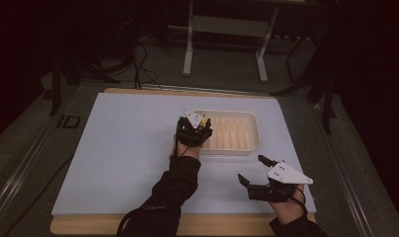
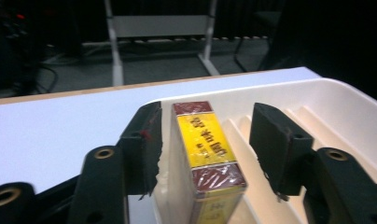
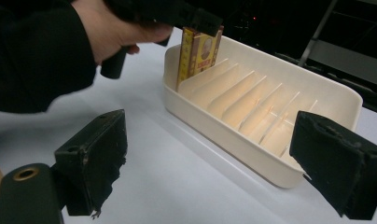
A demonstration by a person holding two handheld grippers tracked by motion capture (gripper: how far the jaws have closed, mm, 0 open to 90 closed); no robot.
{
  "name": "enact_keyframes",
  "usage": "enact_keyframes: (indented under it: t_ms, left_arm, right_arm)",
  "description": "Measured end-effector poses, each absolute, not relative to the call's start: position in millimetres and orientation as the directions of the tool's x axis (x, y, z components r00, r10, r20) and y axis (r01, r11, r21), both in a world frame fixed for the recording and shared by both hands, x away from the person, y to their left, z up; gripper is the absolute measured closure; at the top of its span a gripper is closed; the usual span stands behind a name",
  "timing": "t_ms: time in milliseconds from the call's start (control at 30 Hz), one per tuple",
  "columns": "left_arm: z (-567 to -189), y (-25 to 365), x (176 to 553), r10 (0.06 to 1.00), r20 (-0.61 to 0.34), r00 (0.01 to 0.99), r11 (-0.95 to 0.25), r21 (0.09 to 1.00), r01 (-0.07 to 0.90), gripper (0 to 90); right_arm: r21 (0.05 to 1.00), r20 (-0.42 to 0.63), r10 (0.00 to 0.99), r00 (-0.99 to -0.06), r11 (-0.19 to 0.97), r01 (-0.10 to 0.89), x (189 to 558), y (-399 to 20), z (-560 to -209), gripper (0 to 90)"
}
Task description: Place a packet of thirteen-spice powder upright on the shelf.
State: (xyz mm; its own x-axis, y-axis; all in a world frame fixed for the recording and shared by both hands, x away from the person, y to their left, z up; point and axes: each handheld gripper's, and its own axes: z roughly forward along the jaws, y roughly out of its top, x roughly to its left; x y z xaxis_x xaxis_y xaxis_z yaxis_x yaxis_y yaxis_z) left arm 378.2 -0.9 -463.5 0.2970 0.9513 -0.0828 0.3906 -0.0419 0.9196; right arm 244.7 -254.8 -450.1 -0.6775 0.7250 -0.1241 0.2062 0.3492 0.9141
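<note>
**Desk:** Showing what, and where?

**Photographer:** Straddling the box (image 2: 205,140) with the left gripper (image 2: 205,116), jaws standing apart on either side, gripping nothing. Sitting in the end slot of the tray (image 3: 252,140), hard by the end wall on the person's left. Hovering empty and spread wide with the right gripper (image 1: 252,169), near the tray's front right corner, over the table (image 1: 128,148).

**Desk:** Pointing which way?

**Photographer:** Standing up out of the slot, judging by the right gripper view: long axis roughly upright, broad faces lying parallel to the dividers (image 3: 238,100), narrow printed edge facing the person's side. Hard to tell how much it is leaning.

**Desk:** Risking what from here?

**Photographer:** Probably snagging on the way out. Pulling back crooked and brushing a jaw against the box, likely tipping it over a divider. Also catching the rim and dragging the light-looking tray, with nothing steadying it.
</note>
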Motion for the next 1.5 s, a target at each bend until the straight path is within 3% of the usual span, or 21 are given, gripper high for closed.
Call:
enact_keyframes:
  t_ms: [167,233,467,567,1033,1267,1500]
  left_arm:
    - [-458,1,375,0.935,-0.086,0.345,-0.069,0.907,0.415,31.8]
    - [-455,2,371,0.925,-0.051,0.376,-0.114,0.908,0.403,21.3]
    - [-440,11,356,0.89,-0.067,0.451,-0.12,0.92,0.373,11.4]
    - [-436,14,350,0.863,-0.09,0.498,-0.122,0.918,0.378,2.5]
    - [-427,29,320,0.765,-0.105,0.636,-0.163,0.923,0.348,2.5]
    - [-427,37,306,0.678,-0.161,0.717,-0.156,0.921,0.356,2.6]
    - [-436,47,288,0.613,-0.108,0.783,-0.216,0.93,0.297,2.6]
  right_arm:
    - [0.913,-0.122,0.726,-0.677,0.349,0.21,245,-254,-451,11.1]
    - [0.913,-0.124,0.726,-0.677,0.351,0.209,245,-255,-450,11.1]
    - [0.911,-0.119,0.726,-0.677,0.35,0.216,245,-255,-451,11.1]
    - [0.911,-0.118,0.727,-0.677,0.349,0.217,246,-255,-452,11.1]
    - [0.911,-0.11,0.724,-0.681,0.348,0.222,246,-254,-452,11.1]
    - [0.91,-0.109,0.72,-0.685,0.35,0.223,246,-254,-453,11.1]
    - [0.909,-0.107,0.713,-0.693,0.353,0.223,246,-253,-454,11.1]
